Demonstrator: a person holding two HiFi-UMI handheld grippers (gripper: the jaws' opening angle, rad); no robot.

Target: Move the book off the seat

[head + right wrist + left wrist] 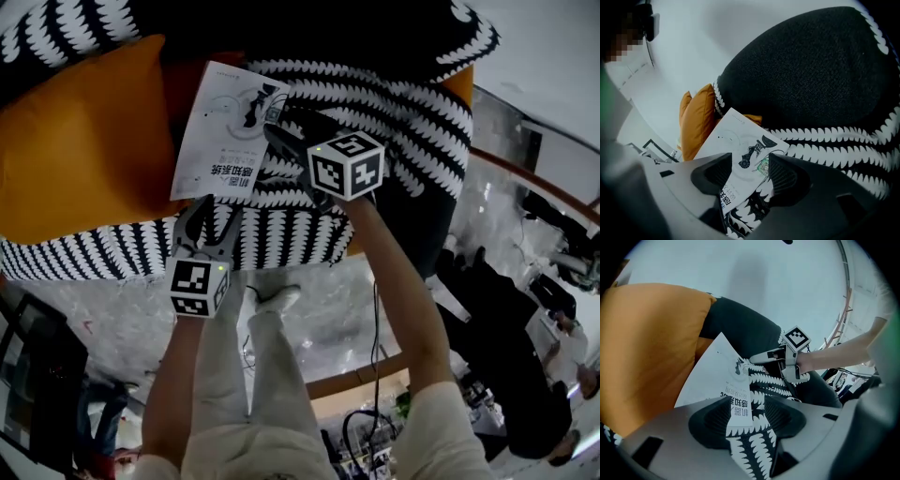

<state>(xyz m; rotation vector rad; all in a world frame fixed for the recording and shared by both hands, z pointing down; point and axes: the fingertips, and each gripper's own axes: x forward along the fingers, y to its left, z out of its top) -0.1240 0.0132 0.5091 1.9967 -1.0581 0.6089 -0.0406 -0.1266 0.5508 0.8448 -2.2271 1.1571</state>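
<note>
Book (220,127) lies on the zigzag-patterned seat (403,122), beside the orange cushion (84,150) on its left, long axis running near to far. Left gripper (208,214) gapes around its near edge. Right gripper (279,131) gapes around its far right corner. Neither presses on it.

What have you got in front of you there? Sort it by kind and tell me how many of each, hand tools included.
Book: 1
Orange cushion: 1
Black-and-white seat: 1
Tools, the left tool and the right tool, both open: 2
Total: 5
</note>
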